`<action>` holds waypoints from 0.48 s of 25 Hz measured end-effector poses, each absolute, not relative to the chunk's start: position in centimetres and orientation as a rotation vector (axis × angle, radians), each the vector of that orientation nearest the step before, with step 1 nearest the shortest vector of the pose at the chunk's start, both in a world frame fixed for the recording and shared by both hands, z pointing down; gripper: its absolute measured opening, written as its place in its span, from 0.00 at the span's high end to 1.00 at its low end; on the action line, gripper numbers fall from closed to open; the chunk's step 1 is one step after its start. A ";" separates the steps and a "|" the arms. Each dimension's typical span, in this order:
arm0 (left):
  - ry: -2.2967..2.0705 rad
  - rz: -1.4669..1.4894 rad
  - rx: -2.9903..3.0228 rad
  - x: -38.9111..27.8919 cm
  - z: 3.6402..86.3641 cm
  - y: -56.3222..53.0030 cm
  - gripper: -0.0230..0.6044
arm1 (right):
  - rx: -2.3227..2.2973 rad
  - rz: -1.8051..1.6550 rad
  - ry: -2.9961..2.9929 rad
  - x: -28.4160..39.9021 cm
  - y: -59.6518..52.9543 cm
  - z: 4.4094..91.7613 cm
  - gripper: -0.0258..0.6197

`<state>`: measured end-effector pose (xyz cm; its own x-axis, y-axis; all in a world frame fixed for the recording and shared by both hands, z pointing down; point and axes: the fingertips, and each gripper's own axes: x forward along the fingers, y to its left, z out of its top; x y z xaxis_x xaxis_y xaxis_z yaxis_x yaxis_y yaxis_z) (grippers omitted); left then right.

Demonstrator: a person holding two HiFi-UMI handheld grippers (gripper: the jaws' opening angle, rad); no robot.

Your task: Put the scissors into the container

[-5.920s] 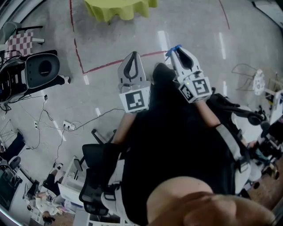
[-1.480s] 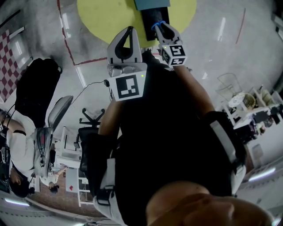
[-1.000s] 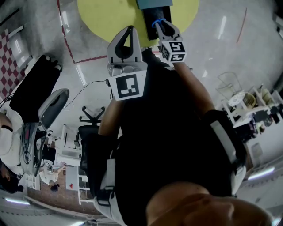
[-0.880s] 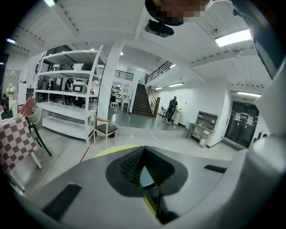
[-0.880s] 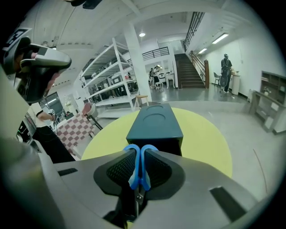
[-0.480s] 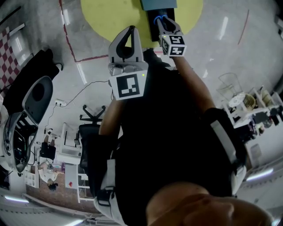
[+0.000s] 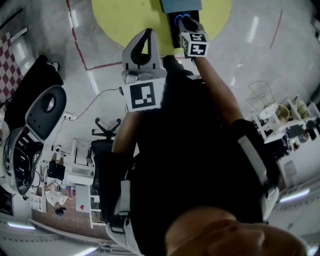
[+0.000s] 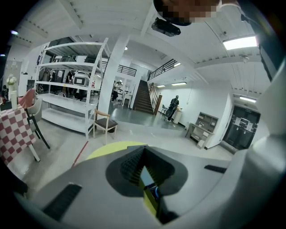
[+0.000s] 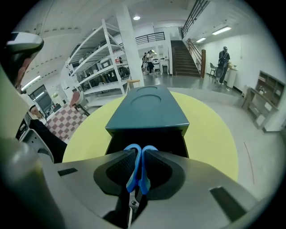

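A teal box container [image 9: 149, 107] lies on a round yellow table [image 9: 210, 134], its dark open end [image 9: 147, 138] facing me. My right gripper [image 9: 141, 154] is shut on blue-handled scissors [image 9: 139, 172]. The handle loops point at the opening and the blades point back toward the camera. In the head view the right gripper [image 7: 183, 21] reaches over the table [image 7: 125, 17], with the scissors [image 7: 182, 19] at the mouth of the container [image 7: 181, 5]. My left gripper [image 7: 146, 32] hangs nearer, left of it, shut and holding nothing [image 8: 144, 150].
Red tape lines [image 7: 75, 42] run across the grey floor left of the table. A grey office chair [image 7: 40, 110] and a checkered table [image 7: 7, 75] stand at the left. White shelving [image 8: 67, 89] and a wooden chair [image 8: 105, 125] are beyond. A cart [image 7: 280, 117] stands at the right.
The right gripper has carried the scissors forward over the yellow table up to the container's open end. The left gripper has stayed in place.
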<state>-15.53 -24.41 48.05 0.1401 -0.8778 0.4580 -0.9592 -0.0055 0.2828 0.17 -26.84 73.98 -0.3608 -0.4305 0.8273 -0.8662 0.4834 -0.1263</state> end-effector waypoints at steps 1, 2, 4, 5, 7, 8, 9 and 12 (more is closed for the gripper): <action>-1.754 0.203 1.901 -15.5 48.0 -24.5 0.96 | 1.070 0.735 -1.970 0.2 -26.9 74.1 0.86; -1.754 0.202 1.903 -15.5 47.9 -24.6 0.96 | 1.069 0.734 -1.964 0.3 -27.0 74.2 0.86; -1.755 0.201 1.903 -15.5 47.7 -24.7 0.96 | 1.067 0.732 -1.952 0.5 -27.1 74.2 0.86; -1.756 0.202 1.902 -15.5 47.6 -24.8 0.96 | 1.066 0.732 -1.946 0.5 -27.1 74.3 0.86; -1.759 0.203 1.901 -15.7 47.7 -24.7 0.96 | 1.061 0.730 -1.936 0.3 -27.0 74.6 0.86; -1.762 0.204 1.902 -15.8 47.6 -24.7 0.96 | 1.058 0.728 -1.931 0.2 -27.0 74.7 0.86; -1.764 0.204 1.902 -15.8 47.6 -24.7 0.96 | 1.057 0.727 -1.927 0.3 -27.0 74.8 0.86; -1.770 0.205 1.899 -15.7 47.5 -24.7 0.96 | 1.053 0.728 -1.915 0.6 -27.1 75.1 0.86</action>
<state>-15.67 -24.68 47.52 0.1298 -0.8813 0.4543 -0.9617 -0.0003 0.2740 0.56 -27.08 75.13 -0.3203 -0.3996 0.8589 -0.8693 0.4844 -0.0988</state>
